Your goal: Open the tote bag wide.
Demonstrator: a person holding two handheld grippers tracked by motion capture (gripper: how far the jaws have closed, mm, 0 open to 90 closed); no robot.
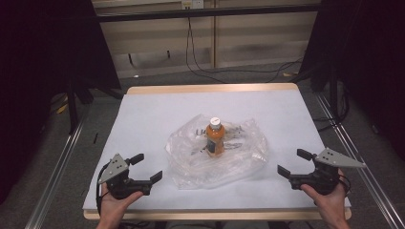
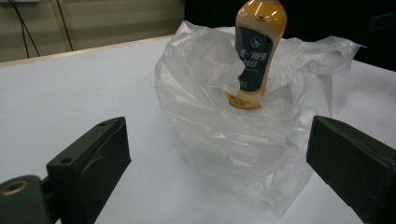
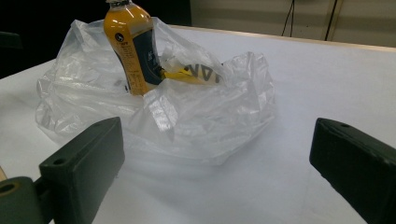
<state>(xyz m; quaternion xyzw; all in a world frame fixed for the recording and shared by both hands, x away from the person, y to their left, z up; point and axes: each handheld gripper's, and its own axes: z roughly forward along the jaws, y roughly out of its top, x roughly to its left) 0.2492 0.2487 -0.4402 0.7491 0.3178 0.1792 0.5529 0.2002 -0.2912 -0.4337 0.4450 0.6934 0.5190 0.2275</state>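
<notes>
The left tongs (image 1: 146, 168) sit low at the near left corner of the desk (image 1: 143, 119), held in the person's left hand (image 1: 114, 202), with both black jaws spread wide apart and nothing between them. The right tongs (image 1: 295, 163) rest at the near right corner in the right hand (image 1: 327, 200), jaws likewise apart and empty. Both point inward toward the middle of the desk, where a crumpled clear plastic bag (image 1: 217, 155) lies on the white surface, well apart from either tool. An orange drink bottle (image 1: 215, 137) with a white cap and a dark label stands upright amid the folds of the bag; in the left gripper view the bottle (image 2: 256, 51) rises behind a raised flap of the bag (image 2: 243, 126), and in the right gripper view the bottle (image 3: 133, 51) stands at the bag's far left side, with dark printed lettering showing on the bag (image 3: 187, 112) beside it. Beyond the desk, black cables (image 1: 229, 69) trail across the floor below a pale wall.
</notes>
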